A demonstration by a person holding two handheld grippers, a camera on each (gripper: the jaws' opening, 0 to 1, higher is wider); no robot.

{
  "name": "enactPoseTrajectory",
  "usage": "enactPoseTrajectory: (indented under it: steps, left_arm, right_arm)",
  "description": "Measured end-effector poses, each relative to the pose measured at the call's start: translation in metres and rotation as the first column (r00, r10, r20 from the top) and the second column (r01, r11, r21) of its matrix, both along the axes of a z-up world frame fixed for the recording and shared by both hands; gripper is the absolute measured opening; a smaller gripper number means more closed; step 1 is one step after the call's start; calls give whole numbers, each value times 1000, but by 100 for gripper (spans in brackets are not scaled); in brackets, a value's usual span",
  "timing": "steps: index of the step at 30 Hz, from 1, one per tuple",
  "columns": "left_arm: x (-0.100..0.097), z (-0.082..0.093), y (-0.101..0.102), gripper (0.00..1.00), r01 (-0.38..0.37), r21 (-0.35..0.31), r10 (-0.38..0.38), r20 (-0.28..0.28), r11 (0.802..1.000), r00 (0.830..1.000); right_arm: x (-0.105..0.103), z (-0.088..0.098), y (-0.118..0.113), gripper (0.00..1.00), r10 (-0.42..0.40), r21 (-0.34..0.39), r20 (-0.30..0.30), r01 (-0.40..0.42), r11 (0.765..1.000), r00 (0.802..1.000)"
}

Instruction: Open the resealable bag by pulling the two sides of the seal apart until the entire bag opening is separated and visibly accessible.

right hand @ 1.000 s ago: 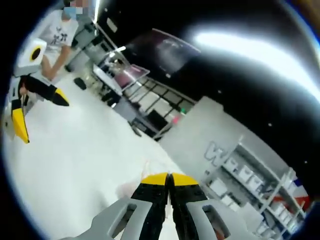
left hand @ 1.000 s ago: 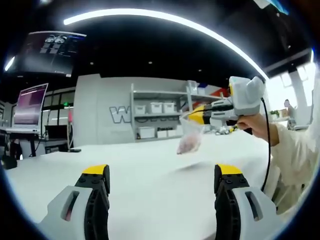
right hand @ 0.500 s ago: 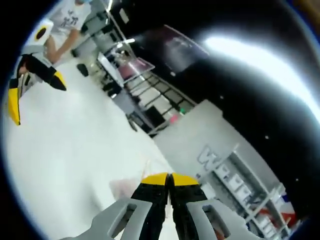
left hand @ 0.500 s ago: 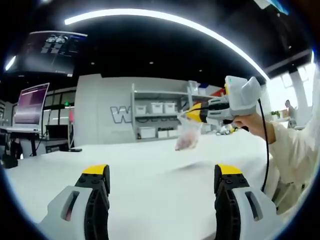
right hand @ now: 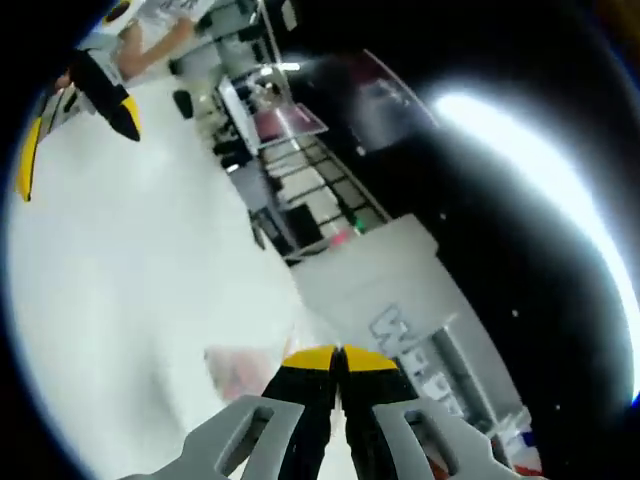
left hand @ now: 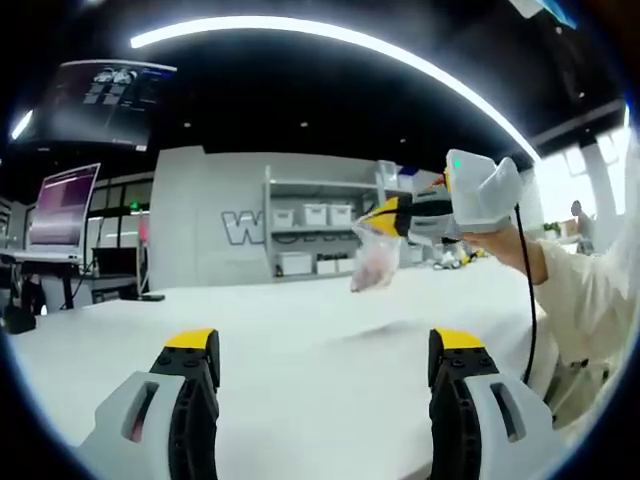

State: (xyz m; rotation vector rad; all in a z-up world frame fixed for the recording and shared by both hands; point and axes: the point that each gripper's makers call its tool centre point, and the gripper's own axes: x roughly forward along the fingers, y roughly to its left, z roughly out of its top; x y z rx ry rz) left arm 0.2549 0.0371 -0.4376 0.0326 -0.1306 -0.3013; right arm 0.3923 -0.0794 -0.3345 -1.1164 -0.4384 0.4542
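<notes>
1. White and wide, the surface [left hand: 300, 350] stretches away to a grey wall with large letters and a shelving unit [left hand: 315, 235] holding white bins at the far side of the room.
2. On the far left of the left gripper view, a monitor [left hand: 62, 208] glows pink on a desk, and a long curved light strip [left hand: 330, 40] crosses the dark ceiling.
3. Low in the left gripper view, the left hand-held gripper [left hand: 325, 375] has its two yellow-tipped black jaws spread wide apart, with nothing between them, above the near part of the surface.
4. To the right in that view, the right hand-held gripper [left hand: 385, 216] is raised in the air, held by a person's hand [left hand: 505, 245] in a pale sleeve.
5. Its yellow tips are pressed together on the top edge of the resealable bag [left hand: 377, 262].
6. This small clear bag hangs below the tips, well above the surface, with something pinkish inside; what it is cannot be told.
7. From the right gripper view, the right hand-held gripper's jaws meet tip to tip, and the bag appears as a blurred pinkish patch just left of them.
8. At the top left of that view, the left hand-held gripper shows as open black and yellow jaws, well apart from the bag.
</notes>
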Motion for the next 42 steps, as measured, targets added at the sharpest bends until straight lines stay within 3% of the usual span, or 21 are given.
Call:
enactPoseTrajectory:
  steps: [17,42]
  left_arm:
    - [-2,0,1,85,-4,2,4,1,1000,1000]
    - [-1,5,0,85,-5,16,5,9,1000,1000]
  right_arm:
    - [12,-1,12,0,-19,-123,83,29,992,996]
    - [38,-8,16,0,-36,-151,64,45,987,997]
